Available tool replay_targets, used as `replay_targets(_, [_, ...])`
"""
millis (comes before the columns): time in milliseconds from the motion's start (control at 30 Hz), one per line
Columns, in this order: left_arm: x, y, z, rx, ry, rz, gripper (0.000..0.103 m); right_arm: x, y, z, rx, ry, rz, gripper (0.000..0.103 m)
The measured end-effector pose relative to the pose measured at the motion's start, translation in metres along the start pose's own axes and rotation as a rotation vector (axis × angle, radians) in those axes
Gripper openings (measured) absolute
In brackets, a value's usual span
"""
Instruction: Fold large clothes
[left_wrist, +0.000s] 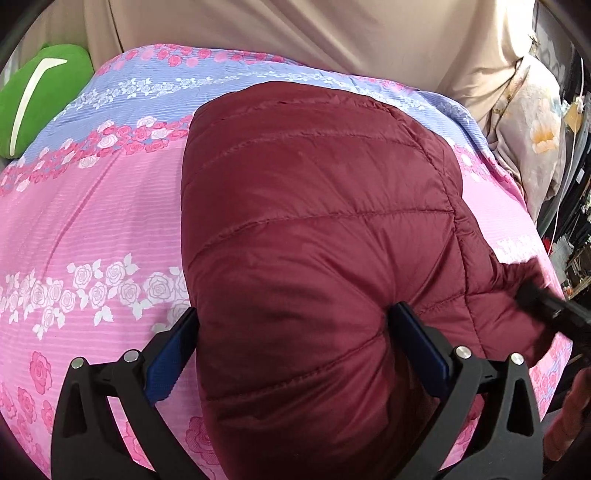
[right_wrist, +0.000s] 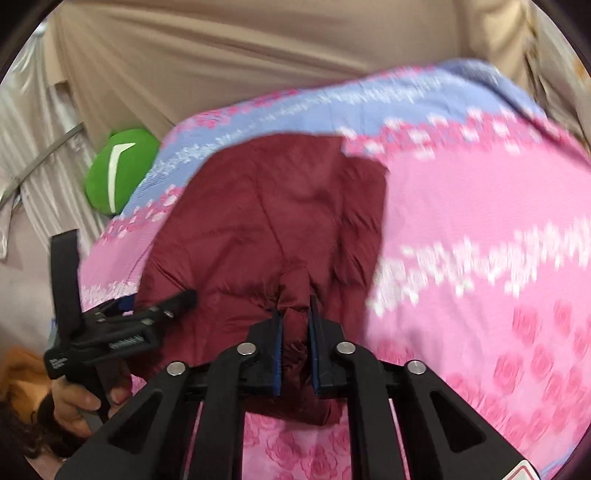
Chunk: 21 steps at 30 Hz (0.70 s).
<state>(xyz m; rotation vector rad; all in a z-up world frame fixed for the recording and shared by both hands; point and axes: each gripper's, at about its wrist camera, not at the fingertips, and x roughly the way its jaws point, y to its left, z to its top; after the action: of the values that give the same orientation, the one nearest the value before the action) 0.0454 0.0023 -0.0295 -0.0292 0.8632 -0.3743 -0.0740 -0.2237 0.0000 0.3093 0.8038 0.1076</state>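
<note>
A maroon quilted puffer jacket (left_wrist: 314, 221) lies folded on a pink and lilac rose-print bedspread (left_wrist: 92, 221). My left gripper (left_wrist: 293, 326) straddles its near bulge with the jaws wide. Both blue pads (left_wrist: 417, 343) press into the padding, which creases at the right one. In the right wrist view my right gripper (right_wrist: 295, 325) is pinched on a narrow ridge of the jacket (right_wrist: 266, 221) at its near edge. The left gripper (right_wrist: 159, 302) shows there at the jacket's left side, held by a hand (right_wrist: 74, 402). The right gripper (left_wrist: 528, 295) appears blurred at the jacket's right edge.
A green cushion (left_wrist: 40, 96) lies at the bed's far left. Beige curtain fabric (left_wrist: 295, 33) hangs behind the bed. A floral cloth (left_wrist: 532, 140) and cluttered shelves stand at the right. The bedspread (right_wrist: 480, 221) is bare right of the jacket.
</note>
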Motion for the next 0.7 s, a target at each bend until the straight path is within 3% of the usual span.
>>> replay_targets(100, [0.001, -0.004, -0.002, 0.029, -0.005, 0.004, 0.098, 0.022, -0.011, -0.018, 0.009, 0.049, -0.042, 0.008])
replay_targets(200, [0.003, -0.012, -0.007, 0.071, -0.023, 0.032, 0.098, 0.048, -0.021, -0.031, 0.055, 0.072, -0.031, 0.007])
replay_targets(333, [0.0, -0.004, -0.004, 0.03, -0.009, 0.003, 0.098, 0.041, -0.012, -0.026, 0.012, 0.065, -0.073, 0.011])
replay_targets(433, [-0.018, 0.019, 0.003, -0.069, -0.011, -0.087, 0.098, 0.018, -0.017, -0.017, 0.065, 0.018, -0.05, 0.033])
replay_targets(500, [-0.029, 0.037, 0.007, -0.132, -0.023, -0.128, 0.098, 0.005, -0.027, -0.011, 0.113, -0.022, -0.012, 0.072])
replay_targets(567, [-0.029, 0.05, 0.009, -0.17, -0.011, -0.172, 0.098, 0.005, -0.033, -0.007, 0.134, -0.02, 0.035, 0.074])
replay_targets(700, [0.001, 0.067, 0.009, -0.253, 0.089, -0.27, 0.098, 0.035, -0.044, -0.003, 0.185, 0.088, 0.104, 0.076])
